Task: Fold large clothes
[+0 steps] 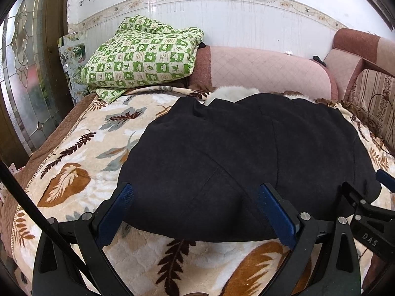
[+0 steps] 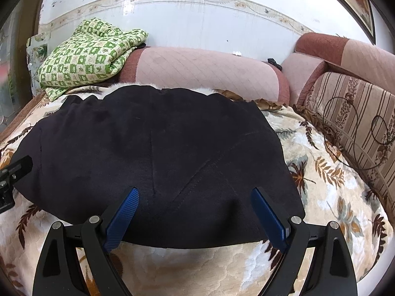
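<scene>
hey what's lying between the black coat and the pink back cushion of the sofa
A strip of white fur, seemingly the black coat's collar or lining, peeks out there, just before the pink back cushion. Both wrist views show it, plus leaf-print blanket edge.

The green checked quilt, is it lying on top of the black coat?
No, the green checked quilt sits apart, behind the black coat.

We're in a home, a lived-in sitting room. Ahead of the claws runs a pink quilted sofa back (image 2: 202, 71), a leaf-print plush blanket (image 1: 81, 153) spread over its seat. Far left sits a folded green checked quilt (image 1: 140, 59); off right, a striped cushion (image 2: 353, 120). Behind it all, a white tiled wall with floral border (image 2: 197, 22), and a patterned glass door (image 1: 22, 74) at left.
</scene>
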Demonstrator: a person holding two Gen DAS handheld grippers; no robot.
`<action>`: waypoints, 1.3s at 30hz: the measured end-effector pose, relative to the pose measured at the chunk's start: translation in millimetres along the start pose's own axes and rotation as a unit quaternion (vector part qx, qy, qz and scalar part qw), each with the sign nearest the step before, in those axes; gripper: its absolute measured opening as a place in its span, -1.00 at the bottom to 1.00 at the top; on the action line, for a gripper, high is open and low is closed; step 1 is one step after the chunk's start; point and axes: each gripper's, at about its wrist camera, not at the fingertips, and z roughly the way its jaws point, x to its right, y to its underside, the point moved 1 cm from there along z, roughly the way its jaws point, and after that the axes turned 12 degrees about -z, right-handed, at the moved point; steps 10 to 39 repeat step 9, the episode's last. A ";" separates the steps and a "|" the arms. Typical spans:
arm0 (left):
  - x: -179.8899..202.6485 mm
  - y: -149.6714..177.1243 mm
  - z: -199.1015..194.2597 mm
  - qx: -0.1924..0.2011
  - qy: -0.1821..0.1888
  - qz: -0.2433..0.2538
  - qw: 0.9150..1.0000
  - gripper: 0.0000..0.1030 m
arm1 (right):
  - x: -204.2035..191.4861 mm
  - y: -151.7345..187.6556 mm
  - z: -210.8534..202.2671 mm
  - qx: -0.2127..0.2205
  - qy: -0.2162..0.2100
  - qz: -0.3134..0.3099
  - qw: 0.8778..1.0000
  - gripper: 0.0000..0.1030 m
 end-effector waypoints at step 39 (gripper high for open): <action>3.4 3.2 -0.1 0.006 -0.004 0.011 1.000 0.95 | 0.4 -0.3 -0.3 0.002 -0.004 0.004 1.000 0.83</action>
